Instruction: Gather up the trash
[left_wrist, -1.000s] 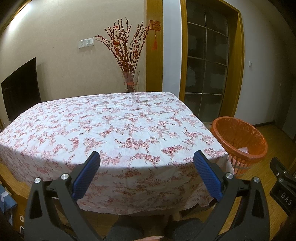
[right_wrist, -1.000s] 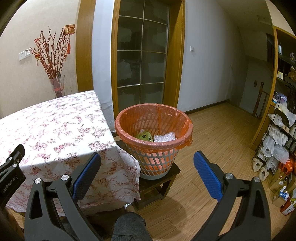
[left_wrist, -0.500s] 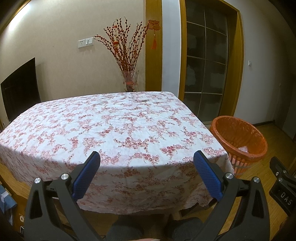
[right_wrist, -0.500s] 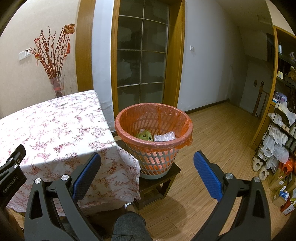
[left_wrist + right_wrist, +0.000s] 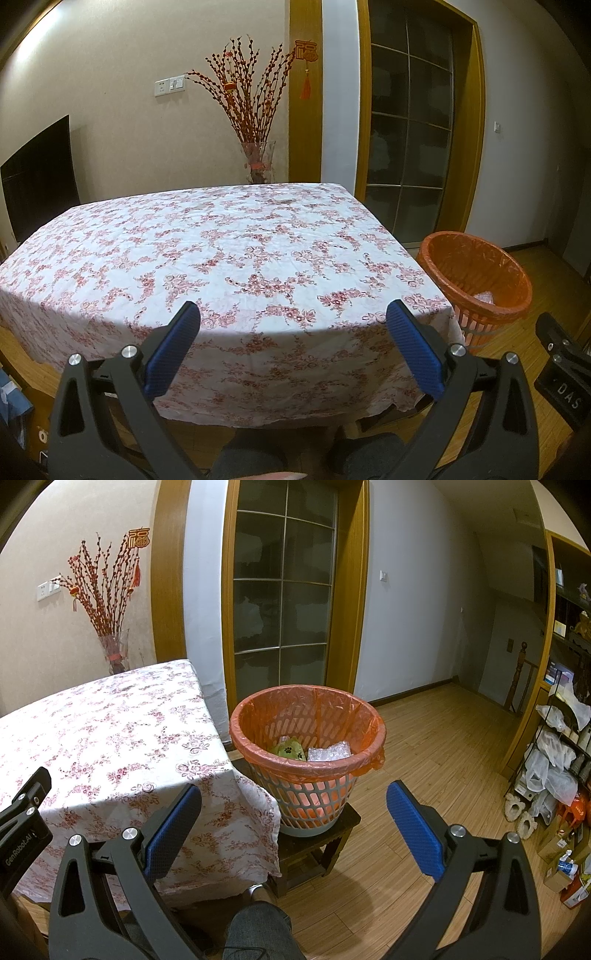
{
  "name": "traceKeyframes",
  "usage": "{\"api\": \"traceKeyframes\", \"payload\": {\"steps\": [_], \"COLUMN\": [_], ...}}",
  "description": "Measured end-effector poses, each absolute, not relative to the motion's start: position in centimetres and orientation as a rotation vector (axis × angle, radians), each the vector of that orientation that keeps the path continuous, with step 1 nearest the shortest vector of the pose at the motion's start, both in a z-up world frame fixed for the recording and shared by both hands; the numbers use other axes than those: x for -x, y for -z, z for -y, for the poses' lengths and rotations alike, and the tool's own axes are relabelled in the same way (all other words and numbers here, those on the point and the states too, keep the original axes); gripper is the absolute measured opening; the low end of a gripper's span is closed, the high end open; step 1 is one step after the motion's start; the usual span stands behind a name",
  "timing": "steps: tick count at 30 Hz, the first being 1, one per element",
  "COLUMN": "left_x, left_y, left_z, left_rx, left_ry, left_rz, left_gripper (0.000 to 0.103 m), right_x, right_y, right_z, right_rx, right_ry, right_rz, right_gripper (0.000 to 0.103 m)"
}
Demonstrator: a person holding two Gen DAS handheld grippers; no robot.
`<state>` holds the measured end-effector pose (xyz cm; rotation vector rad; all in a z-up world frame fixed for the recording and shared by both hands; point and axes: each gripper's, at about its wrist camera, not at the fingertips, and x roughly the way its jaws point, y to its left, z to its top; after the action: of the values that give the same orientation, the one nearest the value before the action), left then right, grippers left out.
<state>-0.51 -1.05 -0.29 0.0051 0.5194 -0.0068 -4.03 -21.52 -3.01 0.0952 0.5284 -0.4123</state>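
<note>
Both claws, left (image 5: 293,336) and right (image 5: 293,816), gape empty; worktop (image 5: 221,258) bare; binned wrappers (image 5: 328,754) look light, crinkly, best pinched at an edge.

Table (image 5: 221,258) (floral cloth (image 5: 277,354) draped over).

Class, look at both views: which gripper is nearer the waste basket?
Right. The right gripper faces the waste basket straight ahead; the left gripper faces the table, with the basket off to its right.
</note>
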Motion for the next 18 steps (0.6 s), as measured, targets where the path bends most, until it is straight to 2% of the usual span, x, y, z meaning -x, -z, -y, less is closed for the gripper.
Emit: {"api": "traceKeyframes", "payload": {"steps": [18], "left_x": [0.24], "left_y": [0.15], "left_z": [0.80], "left_rx": [-0.010], "left_ry": [0.009], "left_rz": [-0.515], "left_gripper": [0.099], "right_x": [4.08], "right_y": [3.06], "right_z": [21.53], "right_rx": [-0.095], "right_ry": [0.412], "right_rz": [-0.528], "right_gripper": [0.099]}}
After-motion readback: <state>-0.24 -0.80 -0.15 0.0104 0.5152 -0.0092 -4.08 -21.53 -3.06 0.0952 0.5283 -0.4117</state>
